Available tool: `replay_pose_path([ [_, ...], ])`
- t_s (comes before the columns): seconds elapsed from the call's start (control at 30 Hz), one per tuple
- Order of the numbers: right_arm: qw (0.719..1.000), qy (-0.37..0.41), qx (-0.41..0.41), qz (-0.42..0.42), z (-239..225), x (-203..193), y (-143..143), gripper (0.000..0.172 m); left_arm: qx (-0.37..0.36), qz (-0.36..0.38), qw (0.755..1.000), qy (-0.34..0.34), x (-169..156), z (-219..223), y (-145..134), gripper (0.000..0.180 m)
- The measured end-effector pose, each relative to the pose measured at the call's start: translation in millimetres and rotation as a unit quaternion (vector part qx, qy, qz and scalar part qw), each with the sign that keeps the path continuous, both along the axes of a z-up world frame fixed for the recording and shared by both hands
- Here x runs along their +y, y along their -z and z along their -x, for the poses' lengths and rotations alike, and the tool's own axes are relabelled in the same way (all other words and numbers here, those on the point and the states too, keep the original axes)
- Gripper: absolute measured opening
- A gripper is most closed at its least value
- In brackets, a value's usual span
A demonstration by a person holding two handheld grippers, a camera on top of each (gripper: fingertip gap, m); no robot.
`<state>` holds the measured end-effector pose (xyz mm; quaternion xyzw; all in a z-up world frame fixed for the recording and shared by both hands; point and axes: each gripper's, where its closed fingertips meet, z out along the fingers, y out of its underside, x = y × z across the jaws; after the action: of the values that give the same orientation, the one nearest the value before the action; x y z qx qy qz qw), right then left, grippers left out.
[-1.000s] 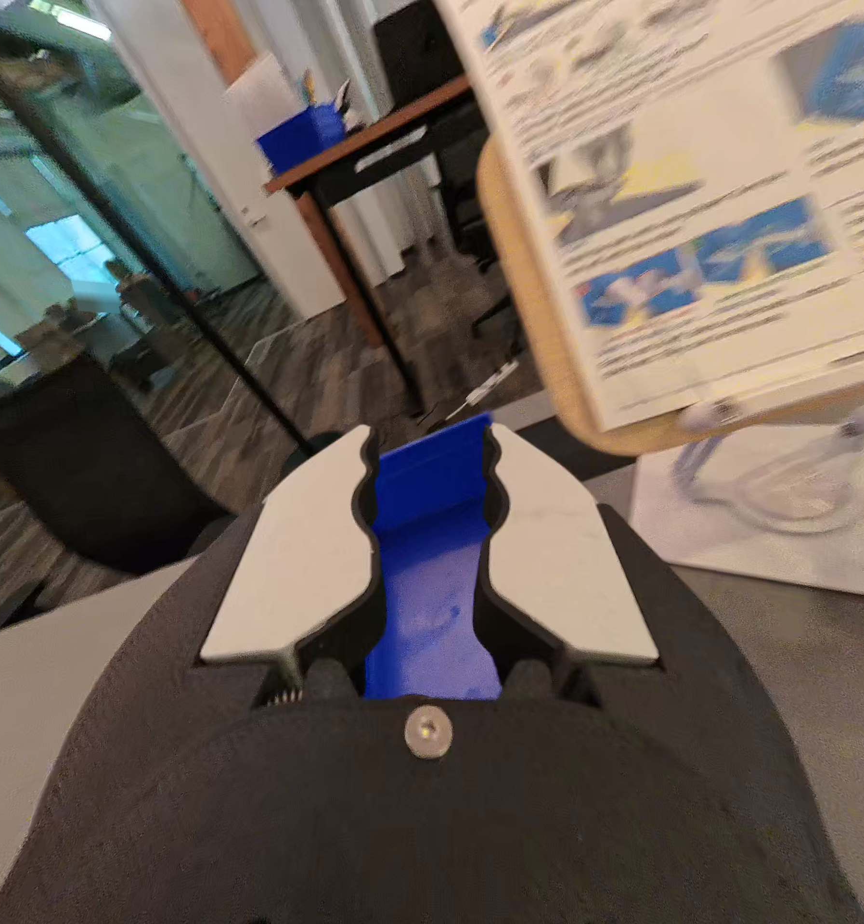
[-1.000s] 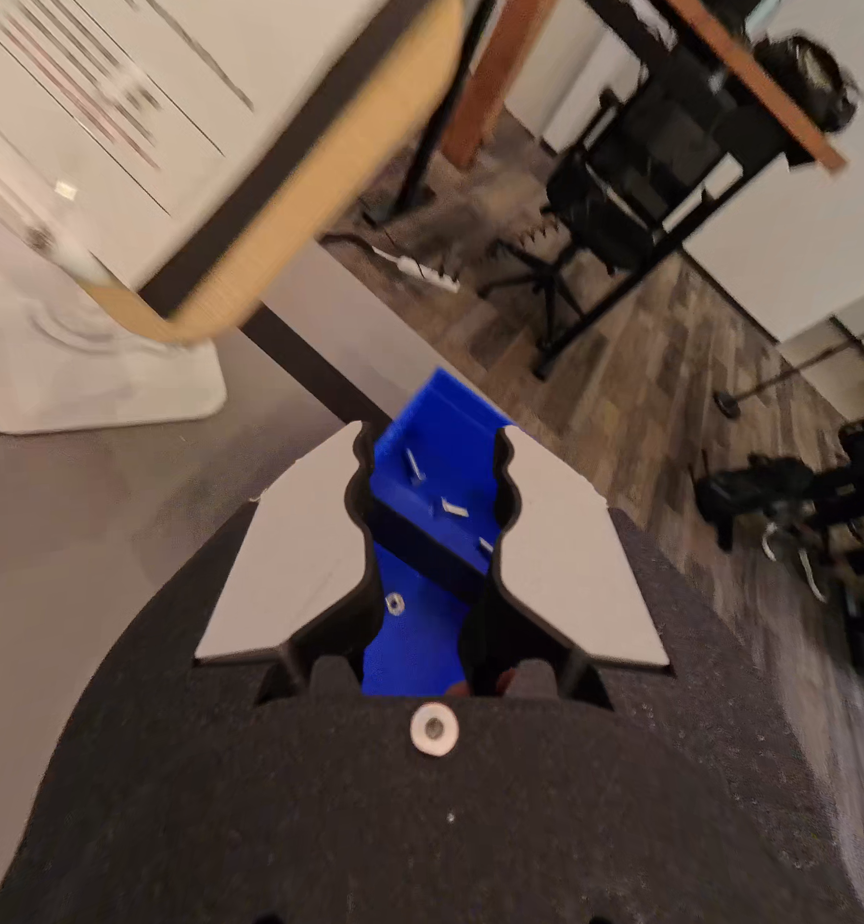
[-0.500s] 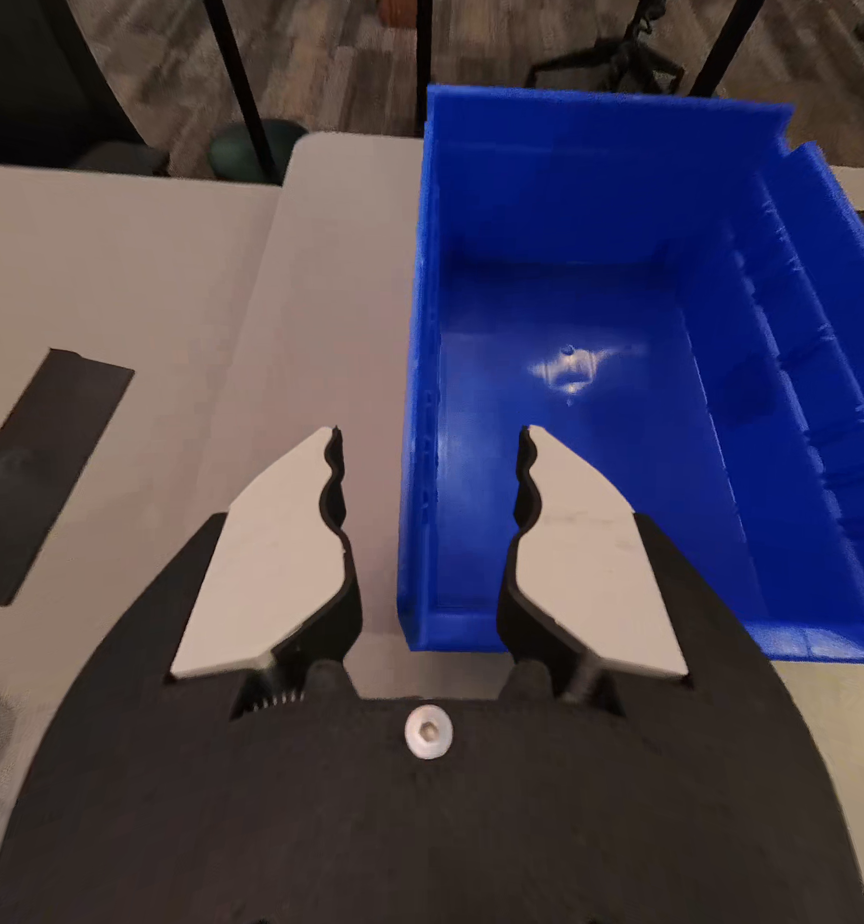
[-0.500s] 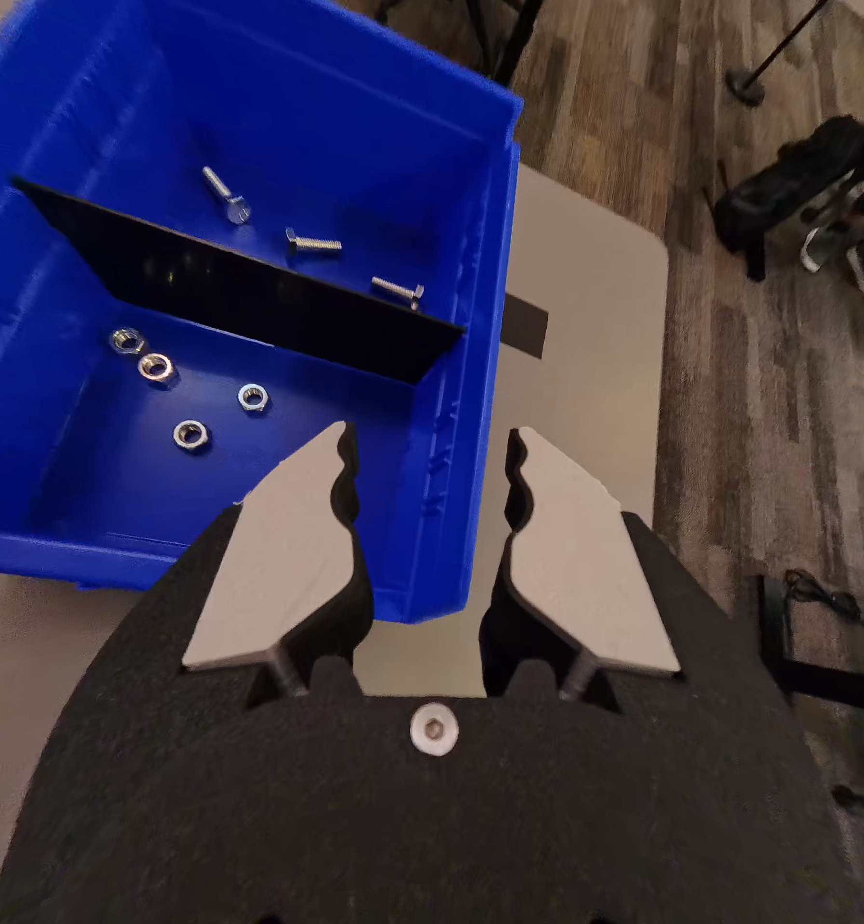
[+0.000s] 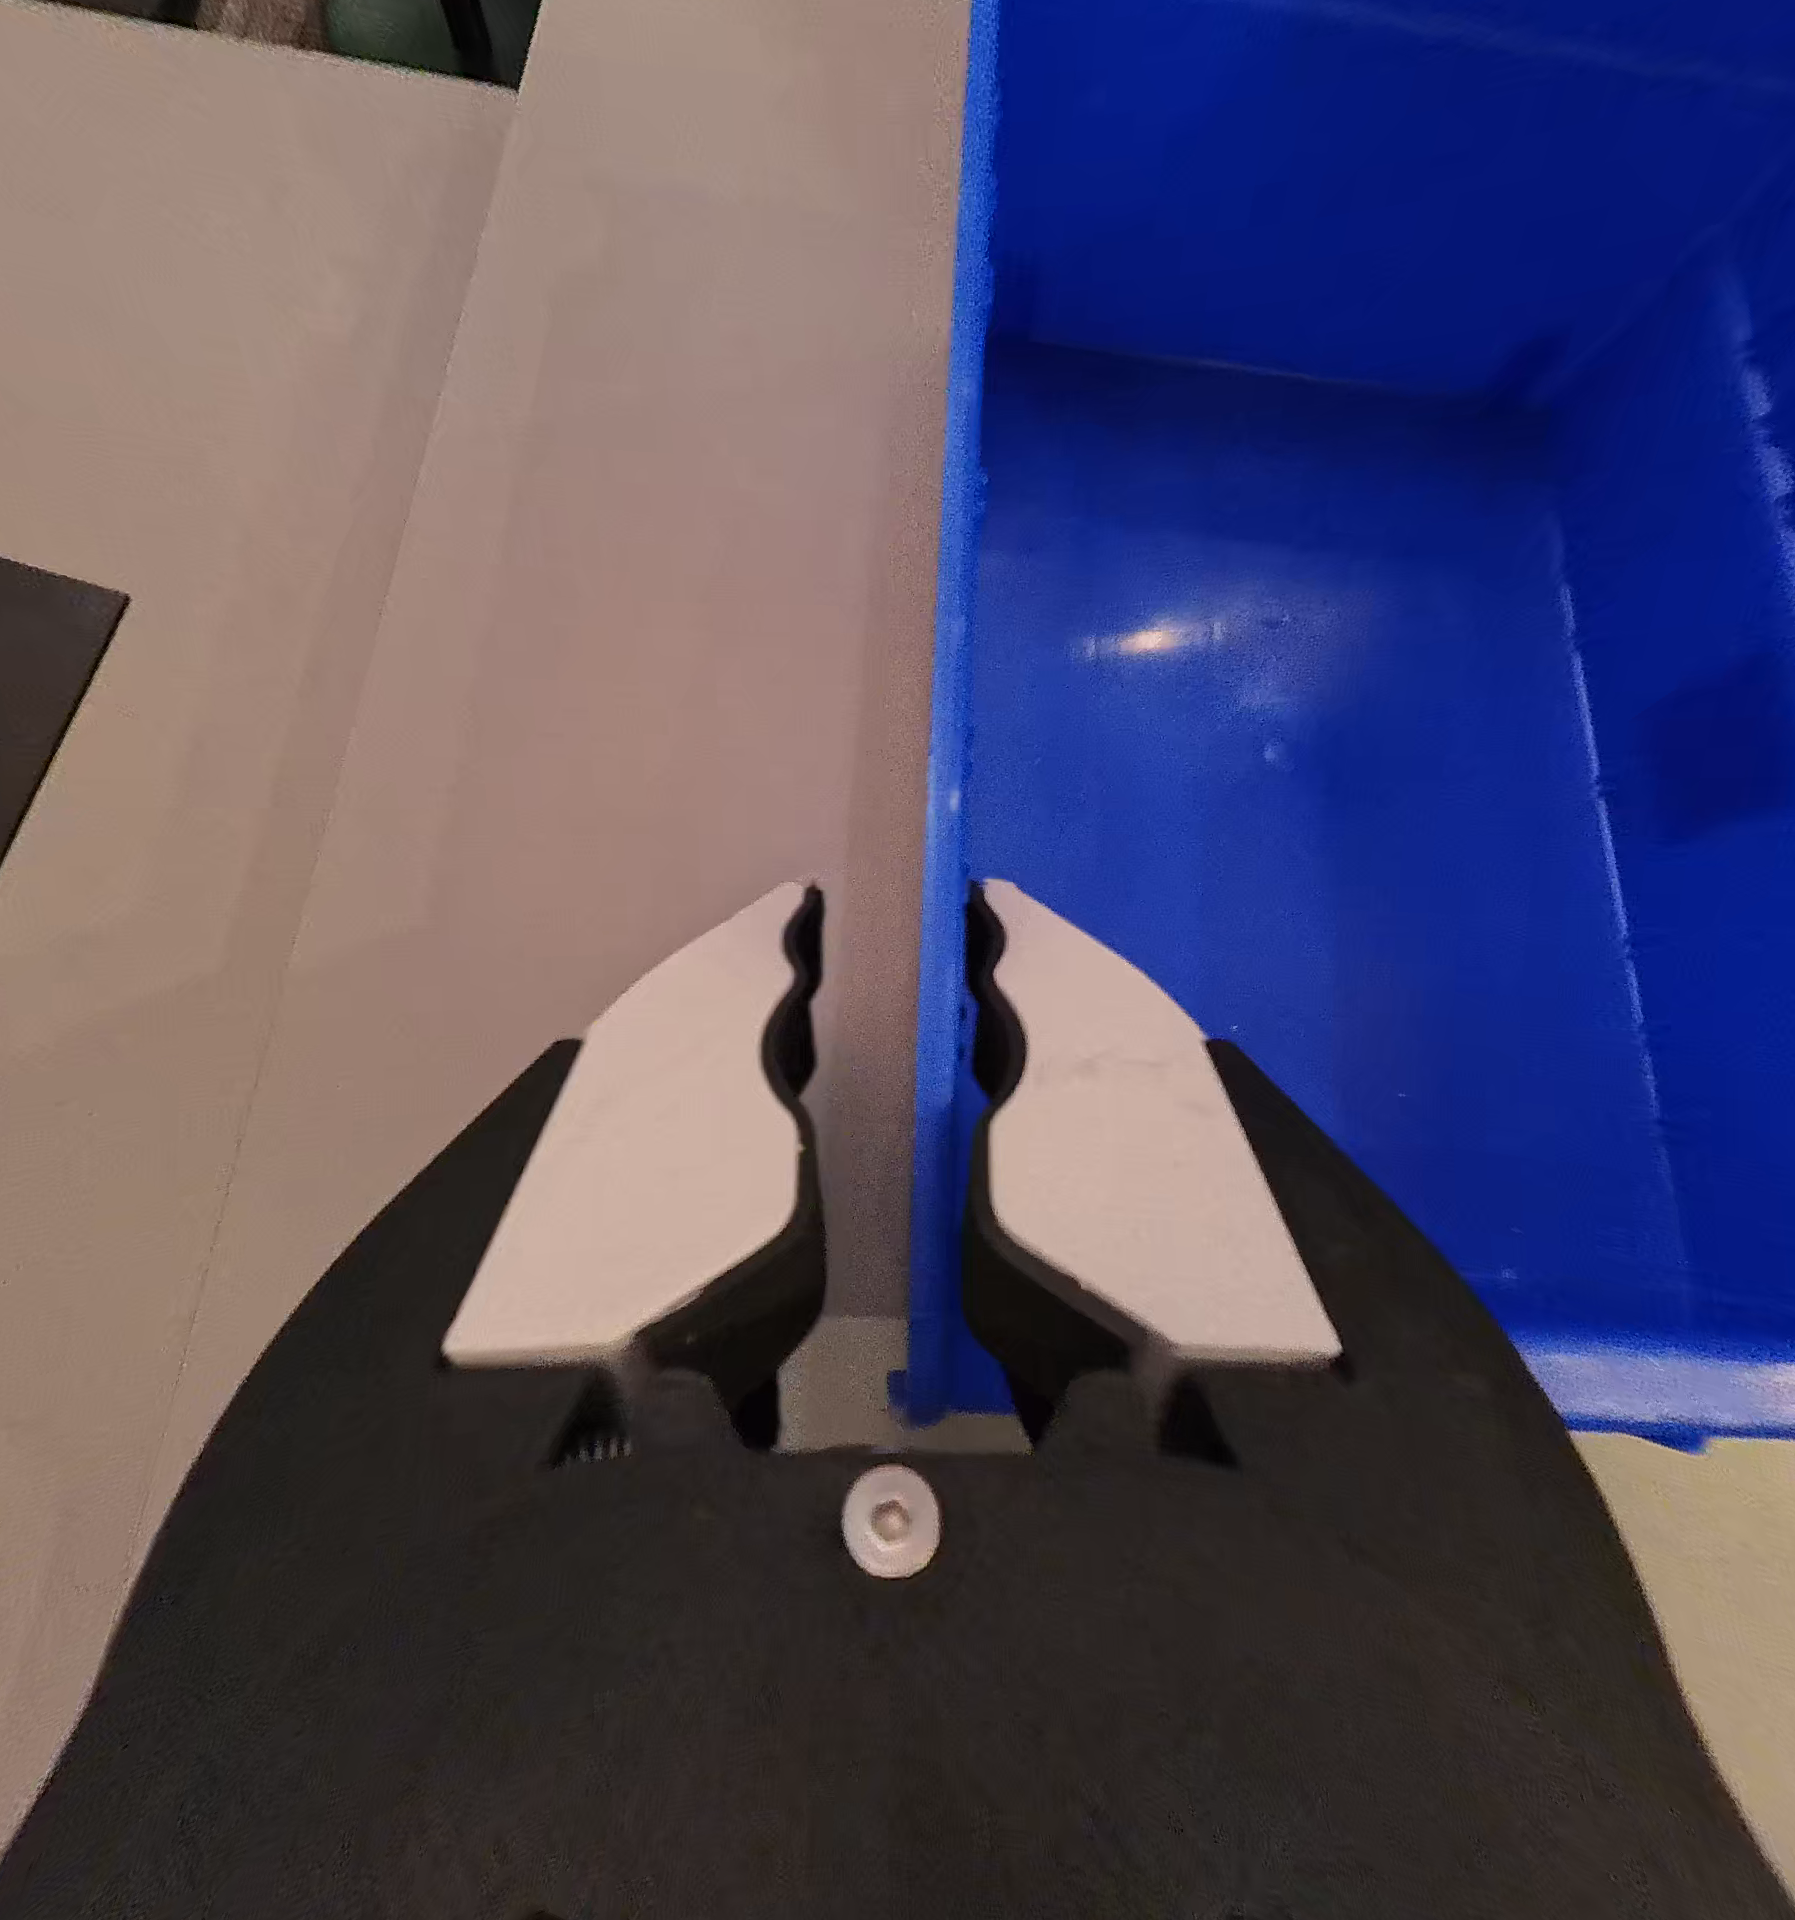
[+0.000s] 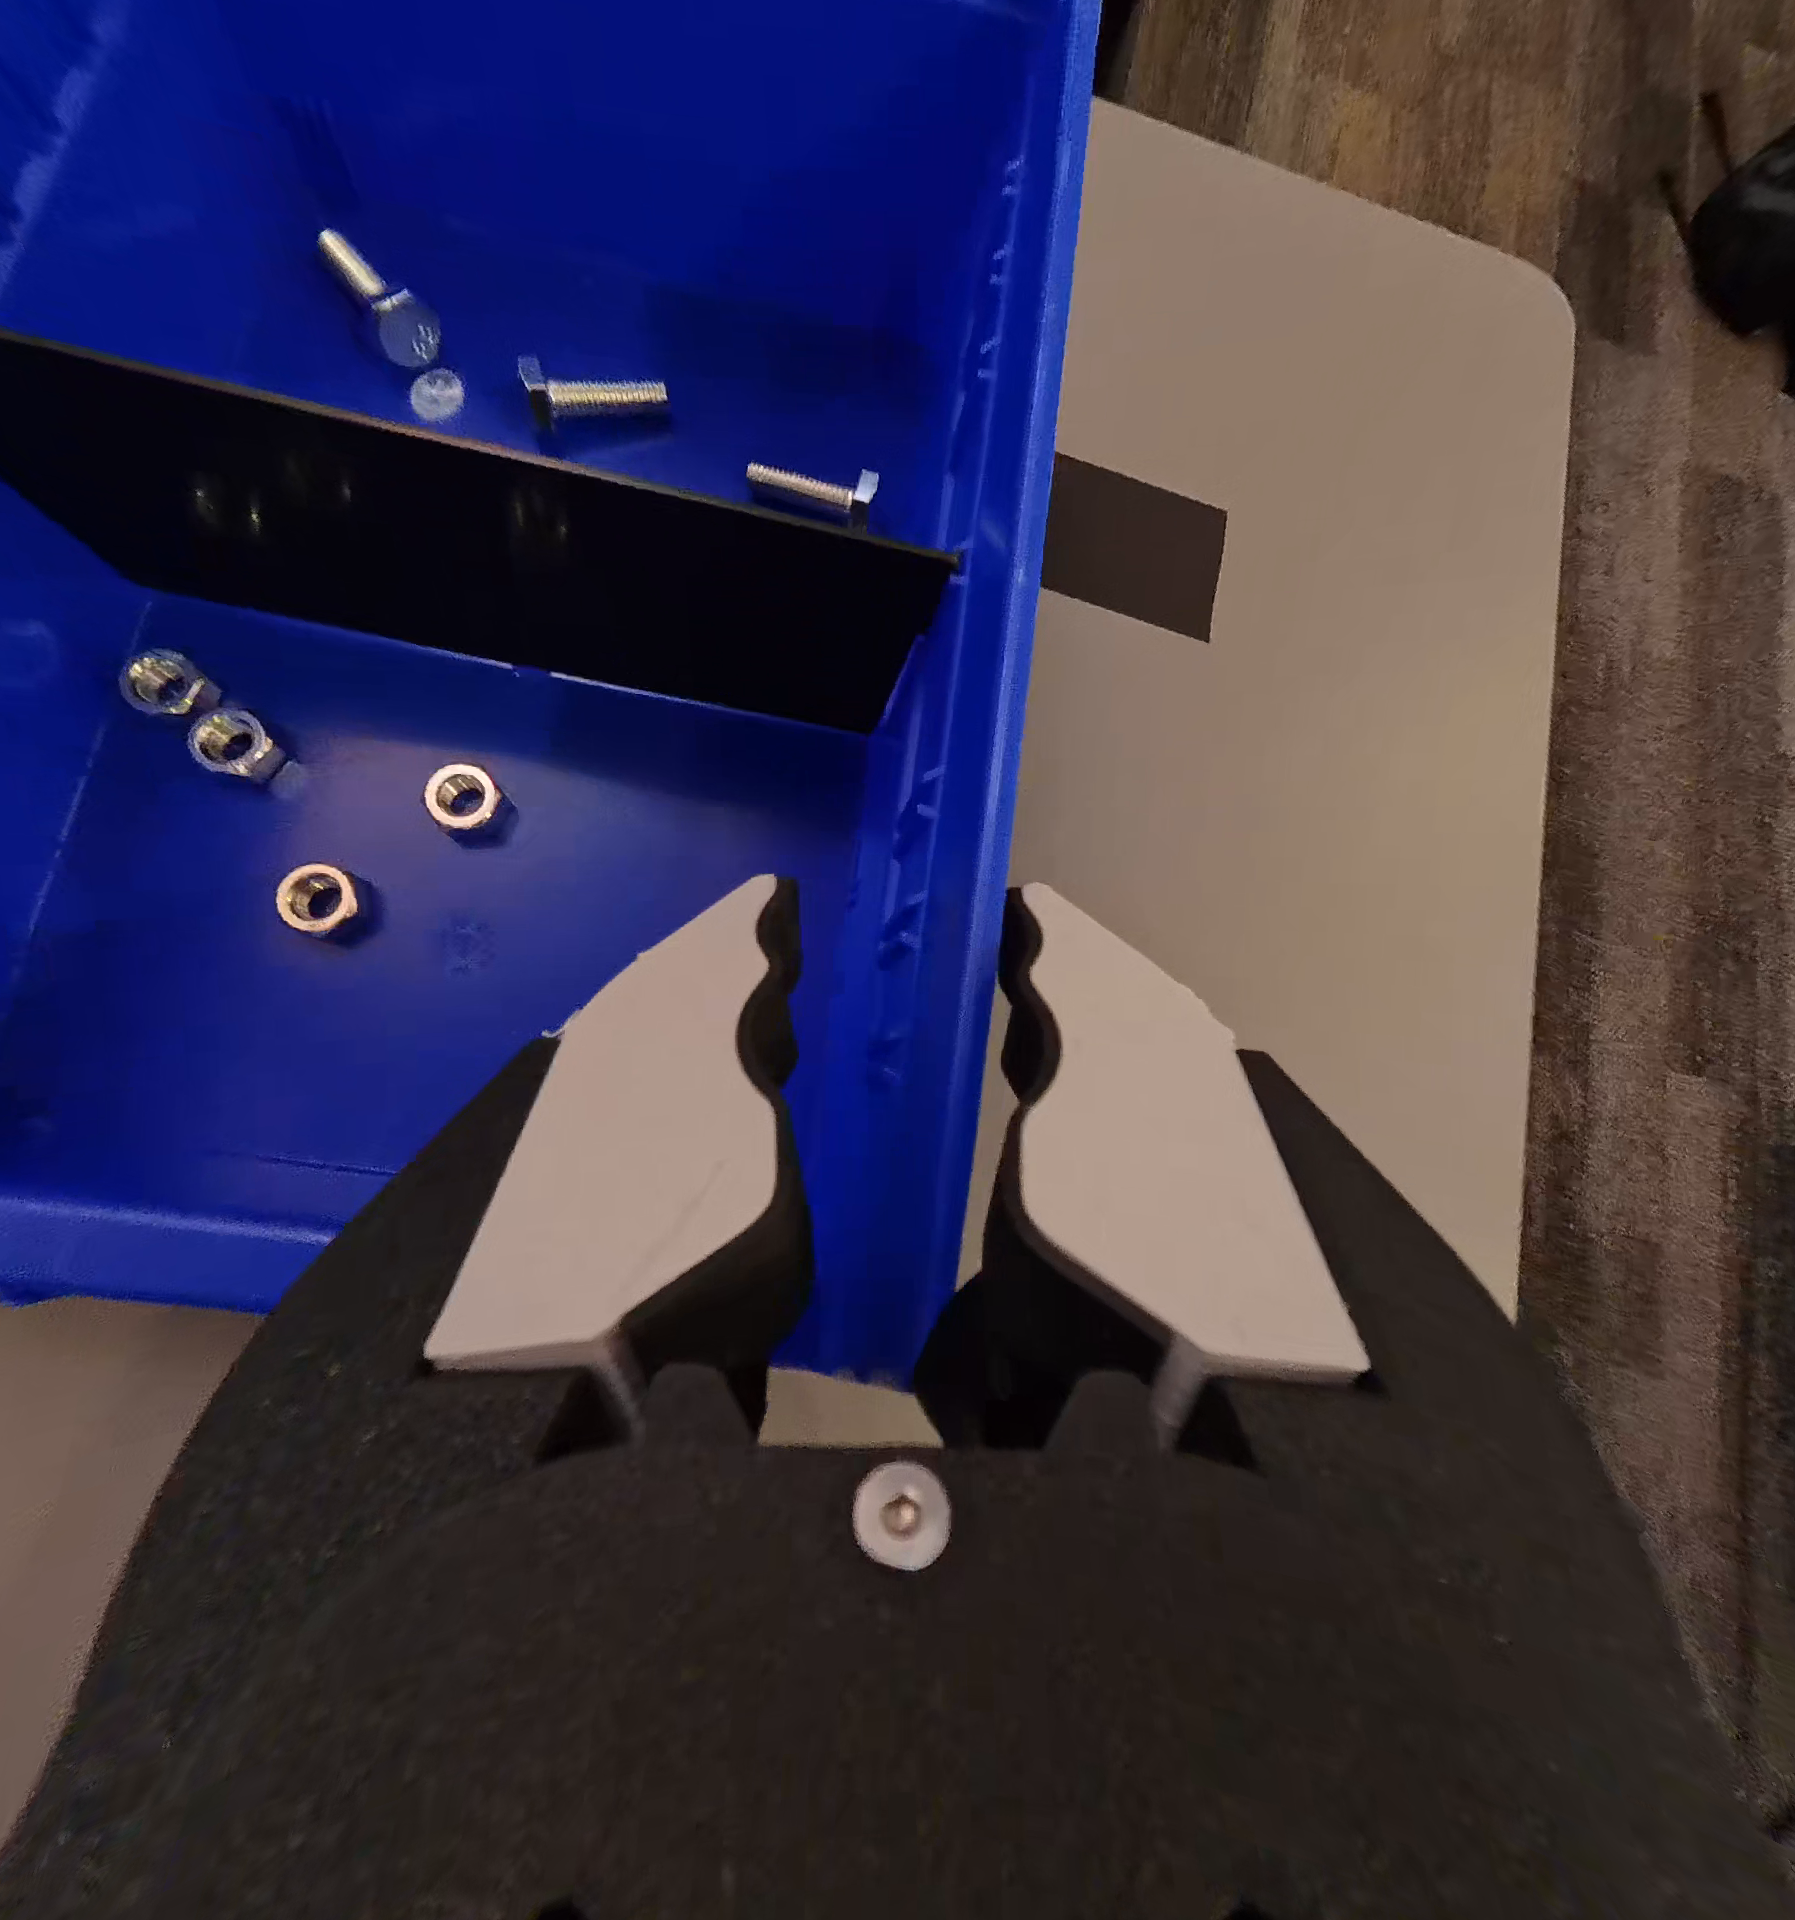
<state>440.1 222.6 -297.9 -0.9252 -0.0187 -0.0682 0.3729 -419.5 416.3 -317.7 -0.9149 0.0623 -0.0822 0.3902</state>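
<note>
Left wrist view: the left tool point(image 5: 893, 904) is half open astride the left wall of an empty blue bin point(image 5: 940, 727) on the worktop point(image 5: 560, 520). Its inner finger point(image 5: 1101, 1122) touches the wall and its outer one stands clear.

Right wrist view: the right tool point(image 6: 898, 904), also part open and gripping nothing, straddles the right wall of a divided bin point(image 6: 1028, 416). Nuts point(image 6: 462, 798) lie nearest, with bolts point(image 6: 592, 400) beyond the black divider point(image 6: 457, 540).

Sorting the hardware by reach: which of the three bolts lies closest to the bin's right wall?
The bolt lying just beyond the black divider, its head almost at the bin wall; the other two lie farther left.
</note>
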Motion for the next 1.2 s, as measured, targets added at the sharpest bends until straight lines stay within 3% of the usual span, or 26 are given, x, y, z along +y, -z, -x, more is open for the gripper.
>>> replay_pose_path([
  [0.07, 1.000, -0.006, 0.014, 0.005, 1, 0, 3, 0.032, -0.003, 0.004, 1.000, -0.002, 1, 1, 7, 0.031],
  [0.17, 1.000, 0.000, -0.005, 0.000, -7, 1, 0, 0.022, -0.042, 0.008, 0.999, 0.006, 1, -5, 7, 0.017],
  [0.3, 1.000, 0.003, -0.011, 0.001, -11, 2, 1, 0.032, -0.043, 0.005, 0.999, 0.015, 2, -9, 7, 0.006],
  [0.43, 1.000, -0.002, -0.019, -0.002, -14, 3, 0, 0.018, -0.038, 0.007, 0.999, 0.024, 4, -10, 7, 0.006],
  [0.73, 0.999, -0.026, 0.031, -0.023, -8, 3, -3, 0.007, -0.062, 0.005, 0.998, 0.032, 1, -13, 6, 0.006],
  [1.2, 0.994, -0.058, 0.091, -0.002, -1, -16, -3, 0.004, -0.093, 0.012, 0.991, 0.091, -31, -27, -14, 0.006],
])
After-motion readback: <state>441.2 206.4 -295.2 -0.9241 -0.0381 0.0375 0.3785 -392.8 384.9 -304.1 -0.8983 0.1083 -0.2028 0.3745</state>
